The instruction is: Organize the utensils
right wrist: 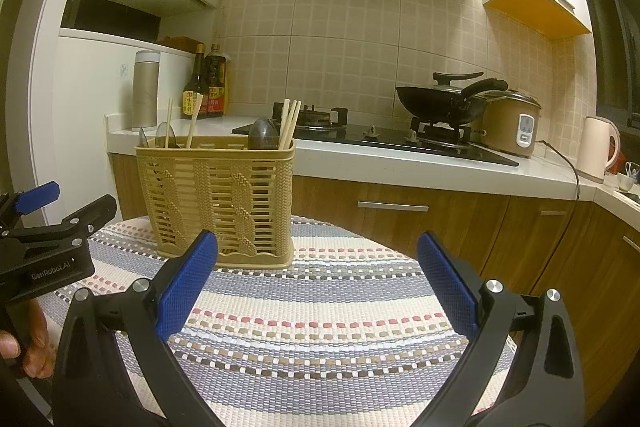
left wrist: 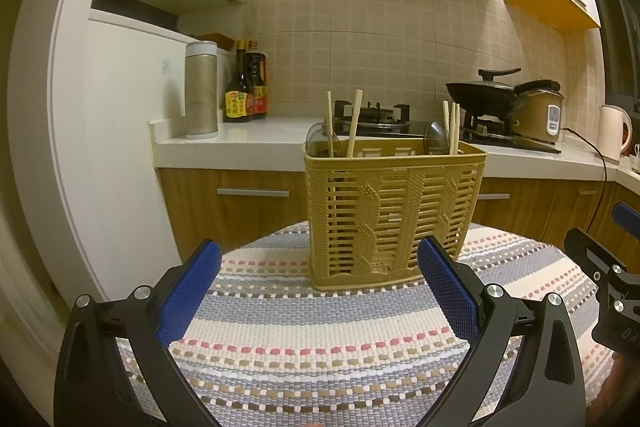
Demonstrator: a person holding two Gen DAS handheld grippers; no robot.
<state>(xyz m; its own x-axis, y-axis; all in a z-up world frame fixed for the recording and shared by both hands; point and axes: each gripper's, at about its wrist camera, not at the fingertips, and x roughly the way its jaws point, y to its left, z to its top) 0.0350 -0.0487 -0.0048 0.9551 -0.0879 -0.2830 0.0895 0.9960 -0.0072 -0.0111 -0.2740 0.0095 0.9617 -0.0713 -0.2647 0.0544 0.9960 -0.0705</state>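
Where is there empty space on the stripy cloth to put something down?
The striped mat is bare in front of the yellow basket, between both open grippers, left gripper and right gripper. There is also room right of the basket. Inside the basket it is crowded with chopsticks and spoons.

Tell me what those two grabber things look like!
Each is a black plastic claw with two fingers. The left gripper and right gripper both have bumpy blue pads inside the fingers and shiny silver bolts at the joints. White letters on the left one's side read GenRobot.AI. No cables or sleeves show.
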